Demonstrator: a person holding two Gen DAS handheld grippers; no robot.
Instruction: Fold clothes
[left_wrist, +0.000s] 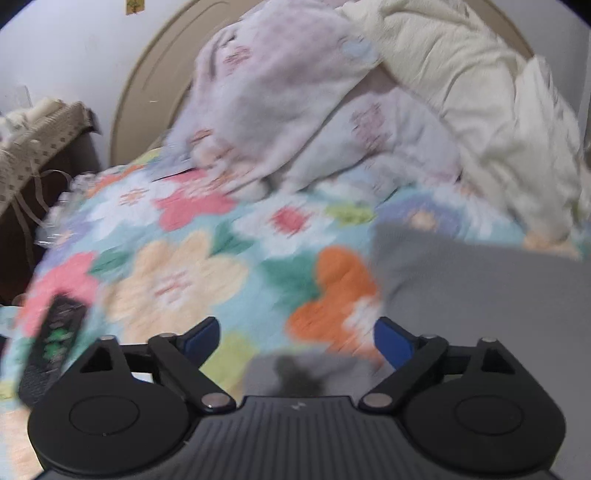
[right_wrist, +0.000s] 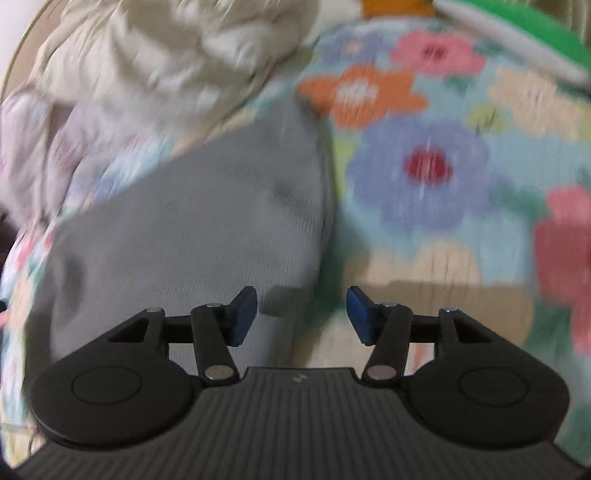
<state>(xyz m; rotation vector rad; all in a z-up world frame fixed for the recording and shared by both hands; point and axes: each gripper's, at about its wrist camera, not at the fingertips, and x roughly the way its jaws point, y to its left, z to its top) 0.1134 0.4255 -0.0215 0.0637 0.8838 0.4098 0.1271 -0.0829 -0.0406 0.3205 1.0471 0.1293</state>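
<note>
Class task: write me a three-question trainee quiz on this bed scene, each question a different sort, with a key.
1. True or false: the left claw is shut on the grey garment.
2. The garment lies on: A) a floral blanket B) a bare wooden floor C) a glass table.
3. Fill in: the dark object left of the left claw is a ____.

Key: 1 false, both it and the right claw are open and hold nothing; 2 A; 3 remote.
</note>
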